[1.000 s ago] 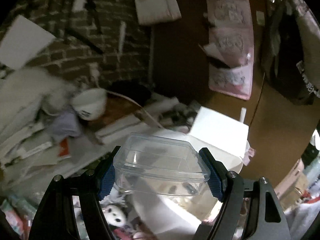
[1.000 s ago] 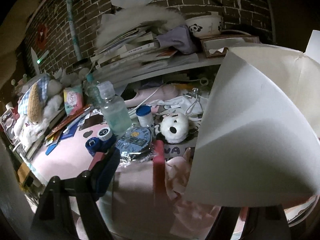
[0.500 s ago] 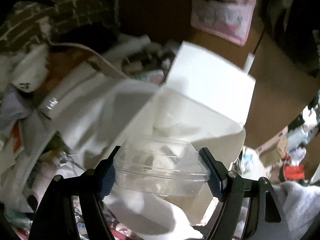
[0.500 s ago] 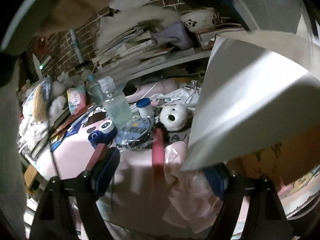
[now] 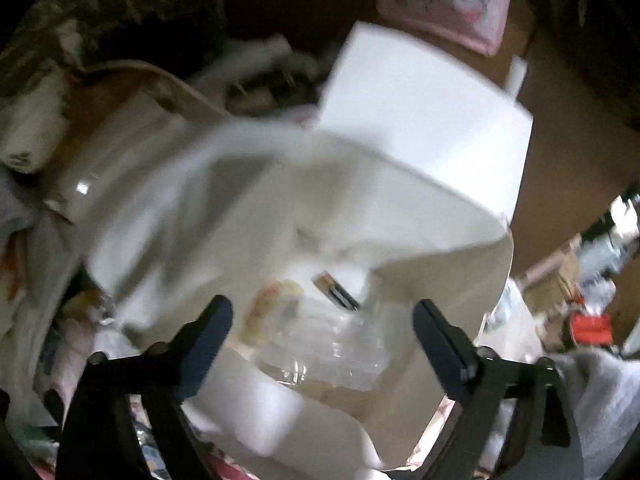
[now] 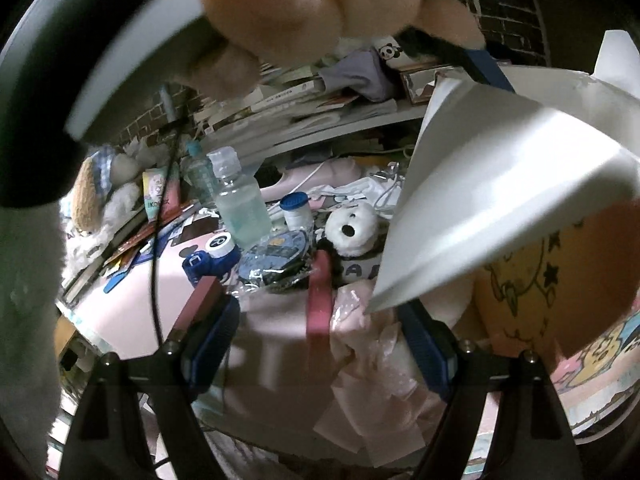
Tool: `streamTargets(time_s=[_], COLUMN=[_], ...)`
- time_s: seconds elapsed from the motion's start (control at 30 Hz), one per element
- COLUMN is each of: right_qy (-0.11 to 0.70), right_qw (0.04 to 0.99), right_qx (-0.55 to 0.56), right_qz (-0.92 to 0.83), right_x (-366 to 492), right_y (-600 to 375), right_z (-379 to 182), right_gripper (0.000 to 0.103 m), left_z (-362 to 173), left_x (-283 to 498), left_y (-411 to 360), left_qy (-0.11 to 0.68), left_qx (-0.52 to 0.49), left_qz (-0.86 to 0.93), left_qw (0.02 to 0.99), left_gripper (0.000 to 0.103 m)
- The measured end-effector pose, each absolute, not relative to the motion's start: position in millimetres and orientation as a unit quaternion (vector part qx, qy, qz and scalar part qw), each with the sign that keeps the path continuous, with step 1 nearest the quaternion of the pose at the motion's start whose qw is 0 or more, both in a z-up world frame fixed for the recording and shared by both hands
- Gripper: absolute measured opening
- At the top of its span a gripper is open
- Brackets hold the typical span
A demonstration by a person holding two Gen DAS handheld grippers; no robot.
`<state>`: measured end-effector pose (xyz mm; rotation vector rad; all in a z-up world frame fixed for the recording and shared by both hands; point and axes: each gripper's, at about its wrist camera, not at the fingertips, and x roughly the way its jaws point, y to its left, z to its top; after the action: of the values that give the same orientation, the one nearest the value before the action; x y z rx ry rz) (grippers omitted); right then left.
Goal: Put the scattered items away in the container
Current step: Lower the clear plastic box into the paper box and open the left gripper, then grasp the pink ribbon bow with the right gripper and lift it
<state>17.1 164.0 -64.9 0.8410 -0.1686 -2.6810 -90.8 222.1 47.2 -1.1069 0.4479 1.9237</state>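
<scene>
Seen from the left wrist, my left gripper (image 5: 322, 320) hangs open over the open white cardboard box (image 5: 420, 128). A clear plastic box (image 5: 324, 344) lies down inside it, below and apart from the blue fingers (image 5: 212, 324), next to a small dark battery-like item (image 5: 336, 292). The picture is blurred. In the right wrist view my right gripper (image 6: 320, 336) is open above pink wrapping, beside a flap of the white box (image 6: 500, 168). Its right finger sits under the flap's corner. A hand (image 6: 300, 0) with the other gripper is overhead.
The pink table holds a clear bottle (image 6: 240, 208), a blue-lidded jar (image 6: 296, 212), a panda plush (image 6: 352, 232), a blue lens case (image 6: 208, 260), a foil packet (image 6: 276, 260) and a pink strip (image 6: 320, 300). Books and papers (image 6: 304, 96) are piled on a shelf behind.
My left gripper swung down over the white box, and the clear plastic box left its fingers and now lies inside. The hand came in at the top of the right wrist view.
</scene>
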Motion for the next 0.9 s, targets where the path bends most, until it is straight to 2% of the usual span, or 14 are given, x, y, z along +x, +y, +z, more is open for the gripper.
streamTargets(time_s=[0.17, 0.47, 0.7, 0.9], right_qy=[-0.055, -0.033, 0.006, 0.018], right_qw=[0.161, 0.158, 0.155, 0.142], right_qx=[0.295, 0.29, 0.262, 0.241], right_qz=[-0.94, -0.943, -0.953, -0.96], right_x=[16.2, 22.5, 40.5, 45.6], right_y=[162.7, 159.0, 154.5, 155.4], right_z=[-64.5, -64.4, -71.7, -73.5], right_gripper=[0.079, 0.079, 0.079, 0.079], left_z=[70.7, 105.3, 93.2, 66.1], left_x=[-86.7, -47.1, -28.1, -10.0], left_y=[200.8, 124.2, 40.0, -12.4], left_qy=[0.144, 0.094, 0.002, -0.029], left_qx=[-0.395, -0.292, -0.259, -0.25], left_qz=[0.802, 0.898, 0.931, 0.948], left_qw=[0.425, 0.316, 0.258, 0.194], left_gripper=[0.092, 0.093, 0.097, 0.097])
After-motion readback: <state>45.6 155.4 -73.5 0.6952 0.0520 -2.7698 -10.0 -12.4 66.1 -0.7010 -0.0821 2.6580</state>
